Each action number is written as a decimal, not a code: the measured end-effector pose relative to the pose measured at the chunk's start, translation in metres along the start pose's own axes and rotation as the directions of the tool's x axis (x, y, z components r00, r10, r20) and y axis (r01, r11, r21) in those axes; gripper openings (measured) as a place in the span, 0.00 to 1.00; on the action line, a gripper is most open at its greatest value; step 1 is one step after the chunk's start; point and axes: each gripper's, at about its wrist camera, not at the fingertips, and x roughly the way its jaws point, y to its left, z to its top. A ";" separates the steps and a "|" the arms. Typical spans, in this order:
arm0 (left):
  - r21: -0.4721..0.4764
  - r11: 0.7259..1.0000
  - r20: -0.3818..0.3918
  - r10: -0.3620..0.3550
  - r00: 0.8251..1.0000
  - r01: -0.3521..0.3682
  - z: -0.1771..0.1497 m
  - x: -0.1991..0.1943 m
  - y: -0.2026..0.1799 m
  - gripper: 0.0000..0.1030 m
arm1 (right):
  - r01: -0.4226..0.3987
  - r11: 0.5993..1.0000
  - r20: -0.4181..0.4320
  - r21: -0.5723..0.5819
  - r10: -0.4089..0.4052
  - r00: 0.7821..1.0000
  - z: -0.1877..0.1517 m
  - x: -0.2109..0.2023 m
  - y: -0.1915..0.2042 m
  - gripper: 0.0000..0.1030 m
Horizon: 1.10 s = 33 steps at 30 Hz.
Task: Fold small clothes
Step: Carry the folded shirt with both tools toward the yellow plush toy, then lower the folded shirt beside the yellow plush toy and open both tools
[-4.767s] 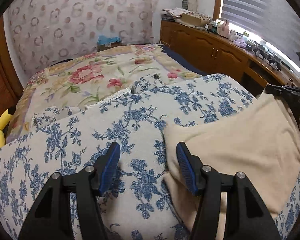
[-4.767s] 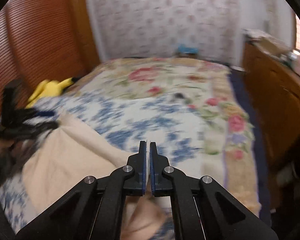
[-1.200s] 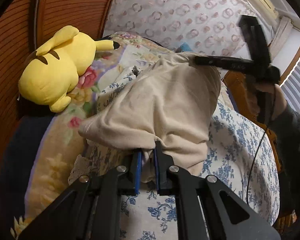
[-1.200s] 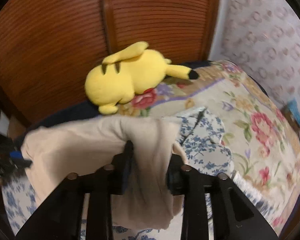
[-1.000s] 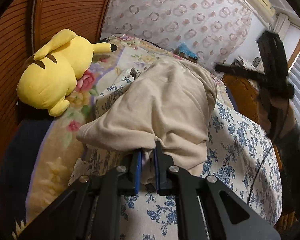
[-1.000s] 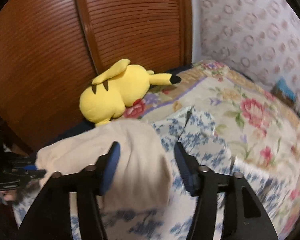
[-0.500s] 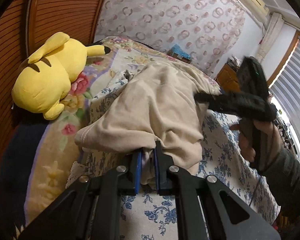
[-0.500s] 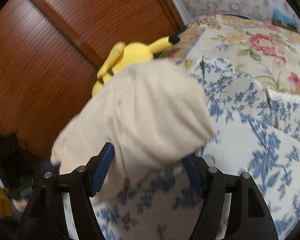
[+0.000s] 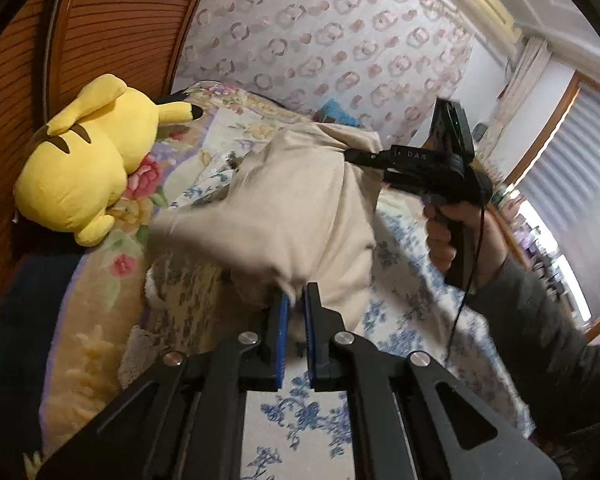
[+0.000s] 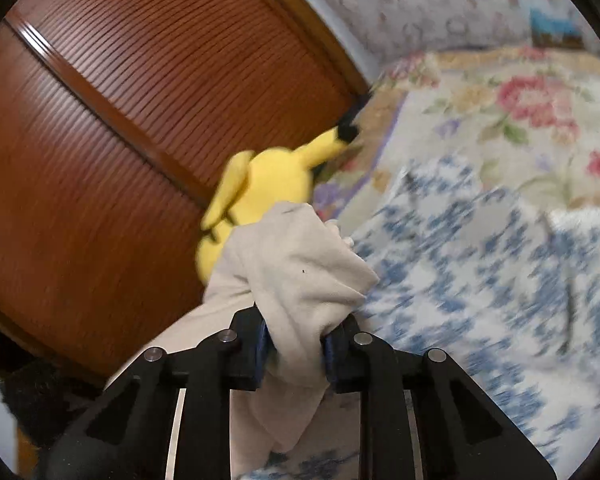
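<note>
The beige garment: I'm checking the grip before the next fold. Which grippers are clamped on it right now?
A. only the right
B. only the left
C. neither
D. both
D: the left gripper pinches a bunched edge of the beige garment between nearly closed jaws, and the right gripper, whose jaws have just been closing, squeezes a thick fold of the same cloth.

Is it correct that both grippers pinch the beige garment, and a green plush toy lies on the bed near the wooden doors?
Not quite. The plush toy is yellow, not green, as the left wrist view shows. The rest holds: the left gripper and the right gripper both pinch the beige garment, and the toy lies near the wooden doors.
</note>
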 end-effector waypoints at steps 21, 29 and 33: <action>0.191 0.975 0.008 0.111 0.994 -0.111 0.033 0.060 -0.041 0.58 | 0.225 0.876 0.089 -0.426 -0.207 0.974 -0.012 -0.010 0.046 0.33; 0.225 0.960 -0.062 0.182 0.981 -0.164 0.002 0.087 -0.033 0.58 | 0.307 0.877 0.036 -0.369 -0.316 0.948 -0.036 0.024 0.014 0.38; 0.211 0.963 -0.036 0.179 0.983 -0.168 0.004 0.077 -0.041 0.58 | 0.325 0.884 0.058 -0.335 -0.325 0.944 -0.040 0.001 0.021 0.40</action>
